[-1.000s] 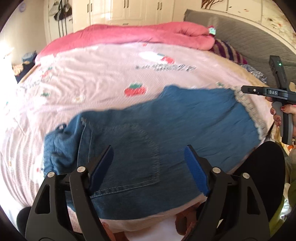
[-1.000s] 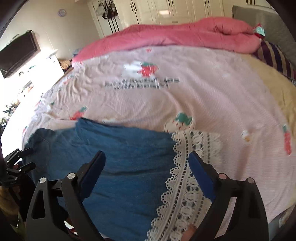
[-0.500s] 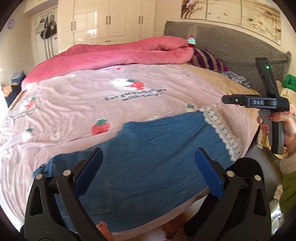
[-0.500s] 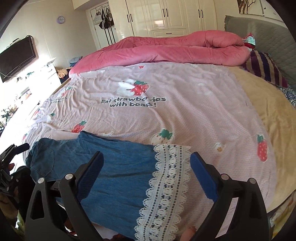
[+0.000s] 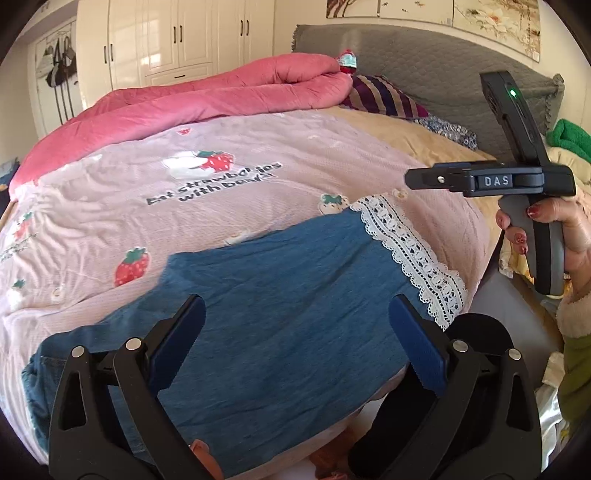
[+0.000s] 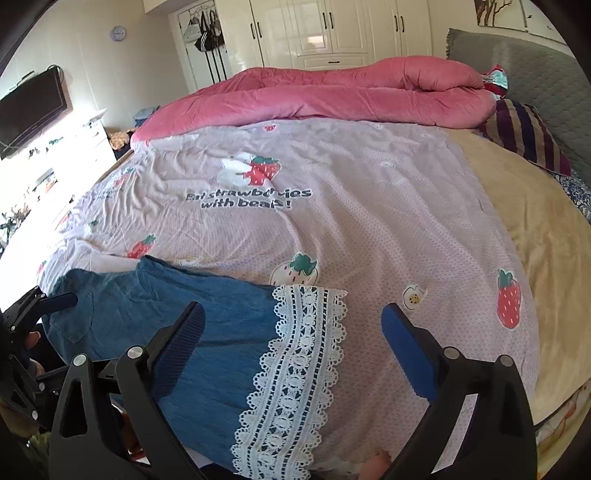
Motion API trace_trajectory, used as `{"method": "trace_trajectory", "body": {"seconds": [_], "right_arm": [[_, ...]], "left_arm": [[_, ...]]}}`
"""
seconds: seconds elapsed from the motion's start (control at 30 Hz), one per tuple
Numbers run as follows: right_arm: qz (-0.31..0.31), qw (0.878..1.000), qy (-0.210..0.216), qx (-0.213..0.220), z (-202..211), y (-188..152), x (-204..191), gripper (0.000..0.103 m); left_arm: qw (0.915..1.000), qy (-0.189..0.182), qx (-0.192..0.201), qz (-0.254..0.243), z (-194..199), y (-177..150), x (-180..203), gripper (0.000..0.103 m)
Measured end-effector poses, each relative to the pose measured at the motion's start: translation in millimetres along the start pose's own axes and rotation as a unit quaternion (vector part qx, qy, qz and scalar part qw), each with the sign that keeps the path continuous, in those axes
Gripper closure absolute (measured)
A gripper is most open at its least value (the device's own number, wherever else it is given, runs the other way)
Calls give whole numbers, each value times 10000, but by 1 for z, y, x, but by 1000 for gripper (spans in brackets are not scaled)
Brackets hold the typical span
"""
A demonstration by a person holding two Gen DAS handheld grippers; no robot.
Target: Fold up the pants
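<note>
Blue denim pants [image 5: 295, 266] with a white lace hem [image 5: 410, 254] lie flat across the near edge of the pink strawberry sheet [image 5: 258, 206]. My left gripper [image 5: 297, 310] hovers open above the middle of the leg, with nothing between its blue pads. My right gripper [image 6: 293, 314] is open too, above the lace hem [image 6: 295, 369] of the pants [image 6: 207, 302], and holds nothing. In the left wrist view the right gripper [image 5: 424, 179] shows side-on, held by a hand with red nails. The left gripper [image 6: 44, 299] pokes in at the right wrist view's left edge, near the waist end.
A rolled pink quilt [image 6: 351, 99] lies along the far side of the bed. A striped pillow [image 6: 524, 136] and a grey headboard [image 6: 535, 70] are at the right, over a beige blanket [image 6: 535, 229]. White wardrobes [image 6: 332, 33] stand behind, and a TV [image 6: 33, 110] hangs at the left.
My left gripper opened wider and slid from the waist pocket along the leg toward the hem, rising a little. My right gripper drew back and up slightly, still open.
</note>
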State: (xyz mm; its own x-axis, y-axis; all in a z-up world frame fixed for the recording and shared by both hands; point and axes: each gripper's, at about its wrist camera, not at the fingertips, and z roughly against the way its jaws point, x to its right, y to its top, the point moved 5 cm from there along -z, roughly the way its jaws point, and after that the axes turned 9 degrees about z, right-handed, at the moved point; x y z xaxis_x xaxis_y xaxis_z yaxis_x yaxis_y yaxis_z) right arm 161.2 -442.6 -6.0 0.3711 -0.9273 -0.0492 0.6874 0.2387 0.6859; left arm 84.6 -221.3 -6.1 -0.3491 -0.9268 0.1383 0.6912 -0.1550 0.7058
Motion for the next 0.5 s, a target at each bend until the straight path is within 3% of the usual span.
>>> {"method": "trace_trajectory", "body": {"seconds": [0.5], "right_arm": [[-361,9964,553,-535,-66,-16,13,7]], "left_arm": [[9950,-365,-428,-829,-37,-39,55,9]]}}
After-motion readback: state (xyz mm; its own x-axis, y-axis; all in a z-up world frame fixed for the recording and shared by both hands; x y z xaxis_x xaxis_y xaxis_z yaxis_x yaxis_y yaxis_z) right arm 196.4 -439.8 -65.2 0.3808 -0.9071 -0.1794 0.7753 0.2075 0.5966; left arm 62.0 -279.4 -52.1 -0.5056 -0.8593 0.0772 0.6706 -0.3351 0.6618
